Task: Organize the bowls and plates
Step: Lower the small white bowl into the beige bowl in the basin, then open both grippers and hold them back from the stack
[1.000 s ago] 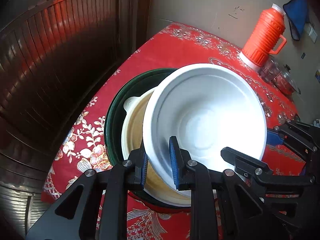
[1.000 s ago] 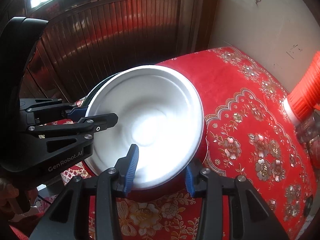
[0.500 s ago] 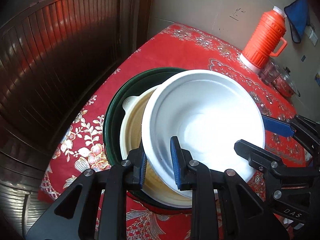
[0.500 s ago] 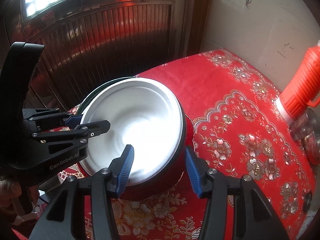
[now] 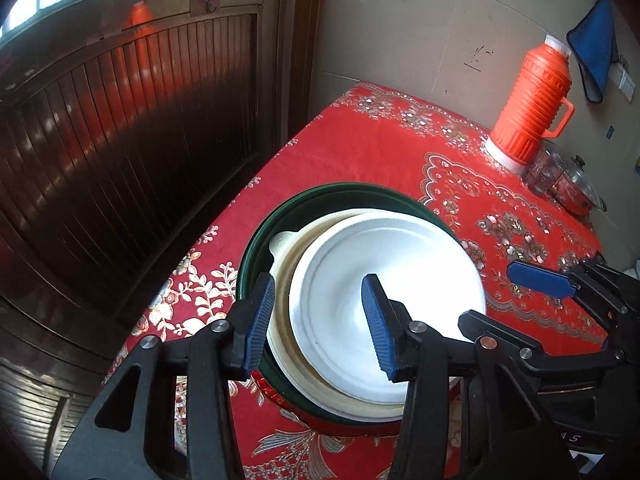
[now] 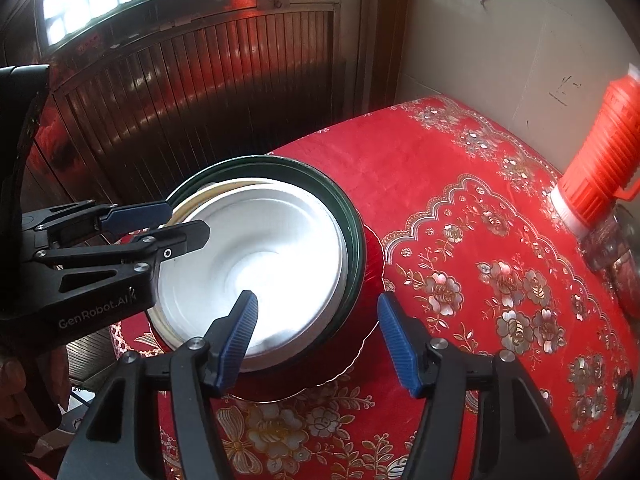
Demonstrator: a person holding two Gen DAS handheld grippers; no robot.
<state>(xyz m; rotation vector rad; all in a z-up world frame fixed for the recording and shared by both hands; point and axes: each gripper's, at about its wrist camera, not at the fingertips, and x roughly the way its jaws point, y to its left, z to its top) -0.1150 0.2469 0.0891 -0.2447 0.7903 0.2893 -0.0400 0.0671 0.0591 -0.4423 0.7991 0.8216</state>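
So from the left wrist cam, the left gripper (image 5: pixel 320 320) is pointing down at the stack near the table's corner: a white bowl (image 5: pixel 392 308) nested in a cream dish (image 5: pixel 288 248) with a little tab handle, which sits inside a dark green basin (image 5: pixel 256 248), all on the red floral tablecloth (image 5: pixel 380 148). Its jaws are spreading apart right now, with the near-left rims of the white bowl and cream dish showing in the gap, and the blue pads don't look like they're pressing on either. The right gripper (image 5: pixel 520 300) pokes in from the right side, one blue pad out over the cloth past the bowl's edge. Further back there's an orange thermos (image 5: pixel 528 108) by the wall, a glass-lidded pot (image 5: pixel 568 184) just beside it, and a blue cloth (image 5: pixel 596 44) hanging on the wall. Switching to the right wrist cam, the right gripper (image 6: pixel 316 340) is opening too, and its fingers straddle the near-right edge of the stack without touching it as far as I can see. The white bowl (image 6: pixel 260 264) sits level inside the green basin (image 6: pixel 352 232), and under that is a shiny red scalloped plate (image 6: pixel 360 360). The left gripper (image 6: pixel 176 224) comes in from the left, its tips spread over the far-left rim. A dark slatted wooden door (image 6: pixel 200 100) is behind the table.
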